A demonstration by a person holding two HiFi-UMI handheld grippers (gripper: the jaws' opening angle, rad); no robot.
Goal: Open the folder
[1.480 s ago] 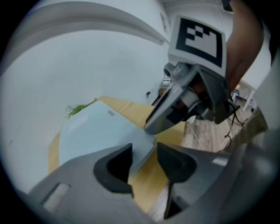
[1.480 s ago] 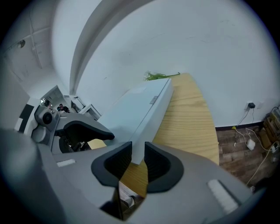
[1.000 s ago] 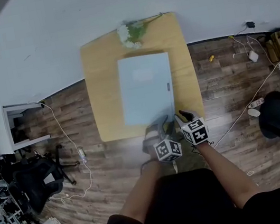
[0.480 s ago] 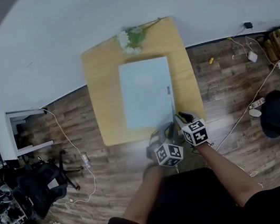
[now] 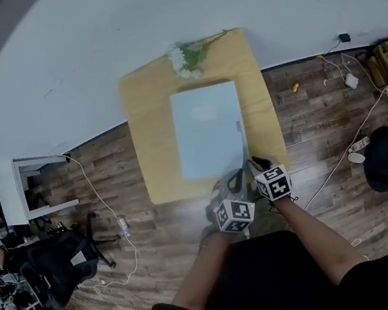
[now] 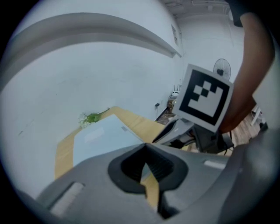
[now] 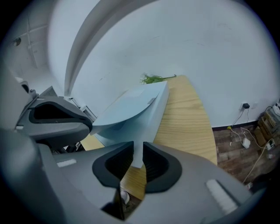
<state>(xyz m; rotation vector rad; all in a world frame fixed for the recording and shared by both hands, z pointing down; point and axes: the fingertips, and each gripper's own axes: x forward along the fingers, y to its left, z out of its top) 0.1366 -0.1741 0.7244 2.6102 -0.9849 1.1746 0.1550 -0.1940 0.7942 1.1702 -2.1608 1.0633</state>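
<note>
A light-blue folder (image 5: 208, 129) lies flat on a small wooden table (image 5: 150, 136). Both grippers are at its near right corner. In the left gripper view, my left gripper (image 6: 145, 148) is shut on the thin front cover (image 6: 103, 138). The right gripper view shows that cover (image 7: 127, 105) bowed upward toward the left gripper (image 7: 61, 120). My right gripper (image 7: 138, 159) is shut on the lower part of the folder's corner, its pads pressed on either side of the blue edge. In the head view the left gripper (image 5: 237, 178) and the right gripper (image 5: 255, 163) sit side by side.
White flowers with green stems (image 5: 188, 56) lie at the table's far edge by the white wall. On the plank floor are cables and plugs (image 5: 347, 75) to the right, a dark stool (image 5: 383, 154), a black office chair (image 5: 56, 260) and a white cabinet (image 5: 40, 189).
My left gripper has shut on the cover's near corner and risen a little, bowing the cover up. My right gripper has stayed at the folder's corner.
</note>
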